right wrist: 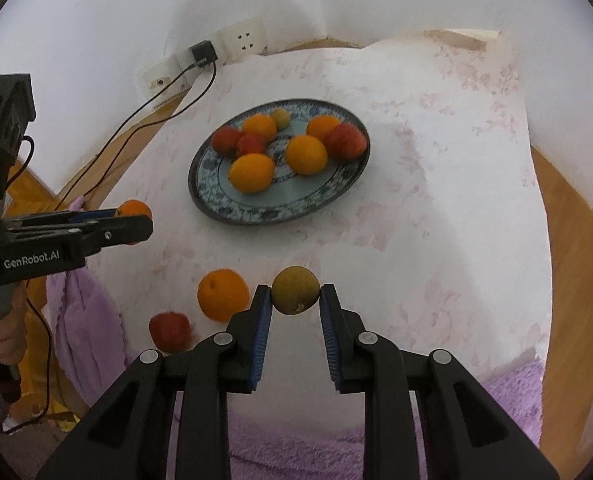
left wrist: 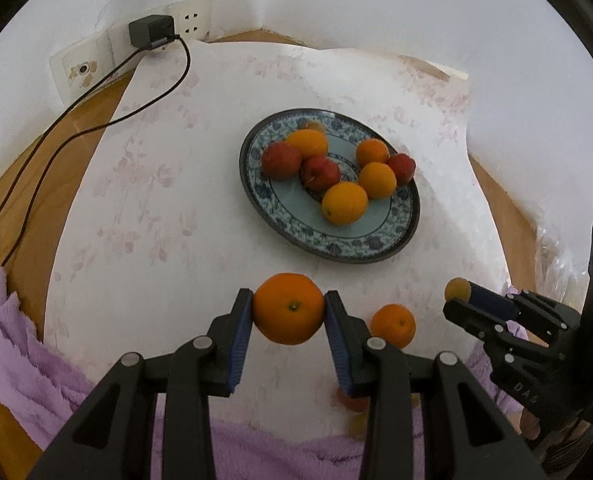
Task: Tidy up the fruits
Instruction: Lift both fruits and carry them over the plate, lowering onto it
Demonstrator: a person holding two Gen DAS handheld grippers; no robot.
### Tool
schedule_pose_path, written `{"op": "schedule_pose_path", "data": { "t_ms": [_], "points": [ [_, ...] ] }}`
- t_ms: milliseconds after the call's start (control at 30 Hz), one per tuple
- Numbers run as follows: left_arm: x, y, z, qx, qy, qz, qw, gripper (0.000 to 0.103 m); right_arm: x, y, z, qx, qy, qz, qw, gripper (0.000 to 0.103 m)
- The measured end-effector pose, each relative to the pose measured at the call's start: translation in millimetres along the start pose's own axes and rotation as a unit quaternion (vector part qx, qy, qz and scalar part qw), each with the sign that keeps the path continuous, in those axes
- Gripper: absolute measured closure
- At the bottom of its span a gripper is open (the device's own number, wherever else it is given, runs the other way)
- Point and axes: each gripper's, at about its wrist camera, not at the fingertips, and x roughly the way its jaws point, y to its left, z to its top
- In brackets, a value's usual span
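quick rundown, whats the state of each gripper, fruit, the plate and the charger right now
left gripper: shut on held orange
right gripper: shut on yellow-green fruit
loose orange: on the cloth, ungripped
red fruit: on the cloth, ungripped
plate: loaded with fruit
charger: plugged into the wall socket

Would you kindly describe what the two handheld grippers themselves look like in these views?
Both the left gripper and right gripper are matte black plastic linkages with round silver rivets and ribbed blue pads inside the fingers. The left's side reads "GenRobot.AI" in white lettering, and a thin dark cable hangs beside its handle.
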Motion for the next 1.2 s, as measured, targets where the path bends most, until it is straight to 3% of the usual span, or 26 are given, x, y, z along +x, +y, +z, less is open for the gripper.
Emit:
{"op": "schedule_pose_path", "data": {
  "t_ms": [467,1200],
  "points": [
    [13,-2,30,0.012,-0.003,-0.010,0.9999,0.066,9,-3,33,0.002,-0.017,0.004,1.000,0.077],
    [47,-1,53,0.021,0.007,-0.016,0.9996,0.066,51,7,56,-0.014,0.001,0.012,1.000,0.077]
  ]
}}
